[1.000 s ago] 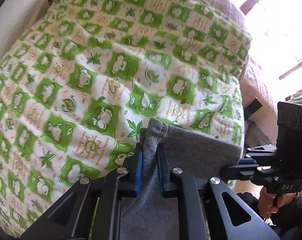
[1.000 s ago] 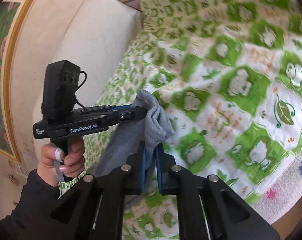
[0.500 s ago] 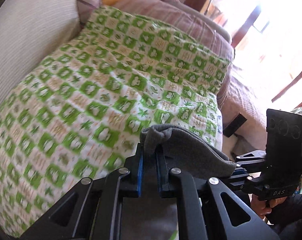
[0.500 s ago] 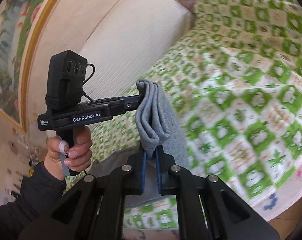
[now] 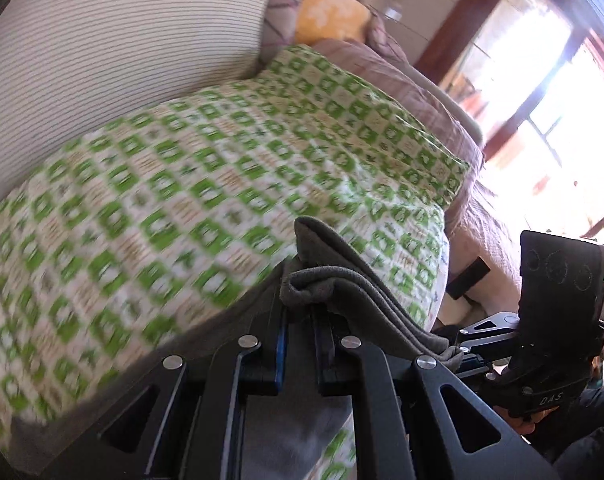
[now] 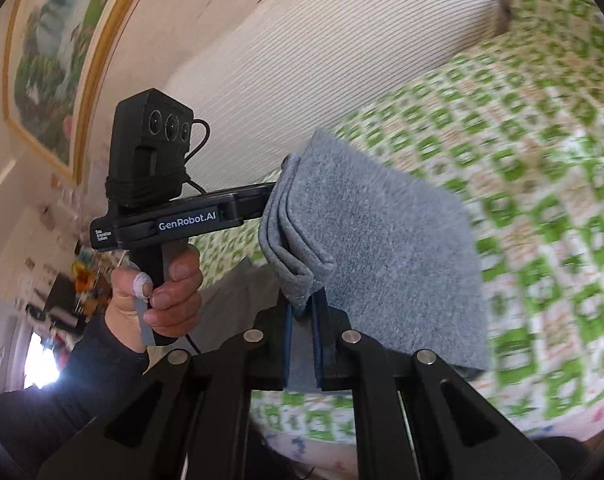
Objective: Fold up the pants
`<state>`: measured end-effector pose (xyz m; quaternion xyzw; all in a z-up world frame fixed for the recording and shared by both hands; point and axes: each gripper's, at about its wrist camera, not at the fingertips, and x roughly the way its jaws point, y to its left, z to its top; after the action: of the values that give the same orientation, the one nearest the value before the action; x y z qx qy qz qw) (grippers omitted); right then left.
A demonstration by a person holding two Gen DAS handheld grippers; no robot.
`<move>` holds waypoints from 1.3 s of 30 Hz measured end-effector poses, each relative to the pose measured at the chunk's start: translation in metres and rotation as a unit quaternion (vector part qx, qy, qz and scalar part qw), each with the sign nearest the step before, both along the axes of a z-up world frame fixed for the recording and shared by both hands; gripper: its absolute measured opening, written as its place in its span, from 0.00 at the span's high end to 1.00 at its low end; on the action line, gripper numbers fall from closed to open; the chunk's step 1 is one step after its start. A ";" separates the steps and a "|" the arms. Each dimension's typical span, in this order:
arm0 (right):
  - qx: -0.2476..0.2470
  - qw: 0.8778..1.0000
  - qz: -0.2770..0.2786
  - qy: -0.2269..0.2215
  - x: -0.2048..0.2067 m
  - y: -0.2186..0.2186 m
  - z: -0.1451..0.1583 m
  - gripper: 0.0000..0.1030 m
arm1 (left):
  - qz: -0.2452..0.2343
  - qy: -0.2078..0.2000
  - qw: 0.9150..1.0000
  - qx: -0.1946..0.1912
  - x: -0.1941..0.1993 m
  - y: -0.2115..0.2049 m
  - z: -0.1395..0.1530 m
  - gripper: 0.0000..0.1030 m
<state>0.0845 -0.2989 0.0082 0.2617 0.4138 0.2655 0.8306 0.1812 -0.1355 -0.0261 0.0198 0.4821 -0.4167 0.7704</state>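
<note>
Here | bed: green-check quilt (image 5: 205, 168) | both claws clamped on grey pants (image 6: 382, 248) | framed painting (image 6: 49, 64)

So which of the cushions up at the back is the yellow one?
The yellow flowered cushion at the far back of the sofa. The big cream ribbed cushion is pale and striped, and the mauve patterned cushion sits between them.

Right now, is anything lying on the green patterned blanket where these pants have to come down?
Nothing visible. Both grippers, left and right, hold the grey pants above the blanket, whose visible surface is bare. The patch directly under the hanging fabric is hidden.
</note>
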 end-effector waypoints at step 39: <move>-0.034 0.997 0.063 0.043 0.040 0.105 -0.056 0.57 | 0.205 0.094 0.971 -0.085 -0.097 0.155 -0.064 0.73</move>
<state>0.1245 -0.1943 -0.0475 0.2183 0.4737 0.2913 0.8019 0.0840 0.0197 -0.0900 -0.1841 0.5090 -0.2892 0.7896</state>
